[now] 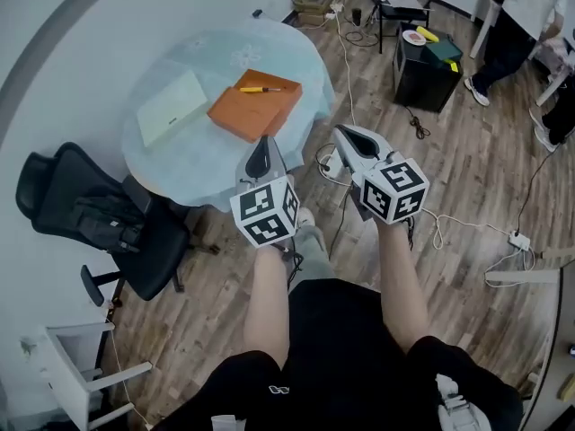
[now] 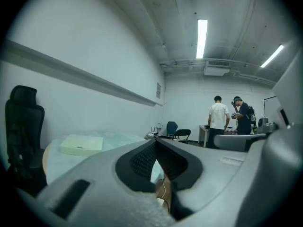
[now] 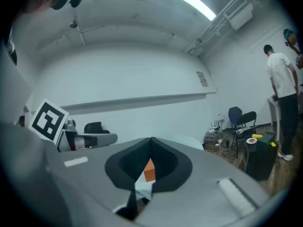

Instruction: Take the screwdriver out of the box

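The screwdriver (image 1: 260,89) lies on top of the box (image 1: 254,108). The box rests on the surface (image 1: 184,164), right of a second box (image 1: 172,107). A chair (image 1: 99,218) stands at the surface's near left.

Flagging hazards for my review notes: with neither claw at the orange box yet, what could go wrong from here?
Both the left claw and right claw are shut; unopened, they would likely shove the screwdriver rather than grip it. It is thin and lies on the orange box, so a nudge might roll it off. Cables cross the floor near the feet, a trip risk.
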### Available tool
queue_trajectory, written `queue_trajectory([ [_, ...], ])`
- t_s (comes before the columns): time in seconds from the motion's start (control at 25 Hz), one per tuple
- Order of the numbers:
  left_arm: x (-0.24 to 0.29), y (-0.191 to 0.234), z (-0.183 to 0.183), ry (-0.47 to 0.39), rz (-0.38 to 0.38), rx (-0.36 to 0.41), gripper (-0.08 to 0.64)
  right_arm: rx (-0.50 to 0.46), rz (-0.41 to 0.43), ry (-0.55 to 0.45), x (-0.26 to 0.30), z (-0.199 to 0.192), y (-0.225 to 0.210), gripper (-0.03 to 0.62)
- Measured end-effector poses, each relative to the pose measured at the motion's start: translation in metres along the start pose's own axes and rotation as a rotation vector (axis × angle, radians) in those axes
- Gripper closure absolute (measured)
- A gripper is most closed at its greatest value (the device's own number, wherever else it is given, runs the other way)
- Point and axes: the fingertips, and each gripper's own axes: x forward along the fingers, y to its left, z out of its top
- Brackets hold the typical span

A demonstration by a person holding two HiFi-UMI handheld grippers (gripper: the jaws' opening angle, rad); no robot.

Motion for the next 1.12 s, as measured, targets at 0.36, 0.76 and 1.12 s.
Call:
queue_trajectory([
  [0.36, 0.151, 0.088, -0.025, 0.073, 0.039, -0.083, 0.558, -0.004, 0.013, 0.117, 0.163, -0.026, -0.077, 0.584],
  [0.76, 0.238, 0.271, -0.032, 0.142, 0.186, -0.131, 0.558, -0.134, 0.14, 0.312, 0.373, -0.054, -0.055, 0.584],
  [1.12, 0.259, 0.325, -0.03, 0.129, 0.212, -0.211, 0.558, -0.329, 0.265, 0.705, 0.432, -0.147, -0.066, 0.506],
])
